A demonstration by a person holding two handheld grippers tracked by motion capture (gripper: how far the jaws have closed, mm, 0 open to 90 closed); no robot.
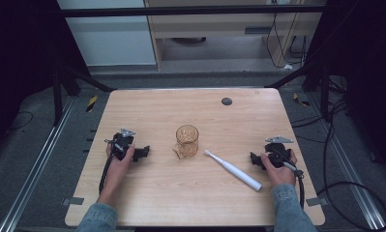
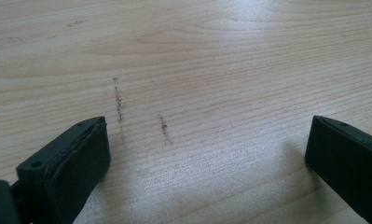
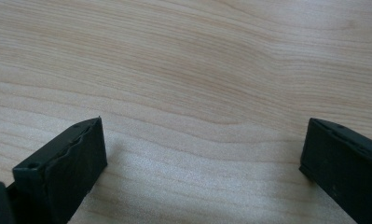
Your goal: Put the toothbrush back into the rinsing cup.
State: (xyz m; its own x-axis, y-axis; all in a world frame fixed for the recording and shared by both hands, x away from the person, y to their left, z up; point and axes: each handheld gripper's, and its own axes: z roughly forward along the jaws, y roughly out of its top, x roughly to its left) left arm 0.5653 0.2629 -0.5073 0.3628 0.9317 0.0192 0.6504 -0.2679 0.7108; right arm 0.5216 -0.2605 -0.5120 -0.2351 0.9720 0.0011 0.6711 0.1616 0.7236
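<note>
An amber glass cup [image 1: 186, 140] stands upright near the middle of the wooden table [image 1: 190, 203]. A white electric toothbrush [image 1: 233, 169] lies flat just right of it, head toward the cup. My left gripper [image 1: 143, 153] rests on the table left of the cup, held by a hand. In the left gripper view its jaws stand wide apart over bare wood [image 2: 207, 144]. My right gripper [image 1: 254, 159] rests right of the toothbrush. Its jaws, in the right gripper view, are also wide apart with nothing between them [image 3: 202, 149].
A small dark round disc [image 1: 226, 101] sits in the tabletop near the far edge. Dark frame bars and cables [image 1: 345, 188] flank the table on both sides. Faint scuff marks [image 2: 120, 109] show on the wood ahead of the left gripper.
</note>
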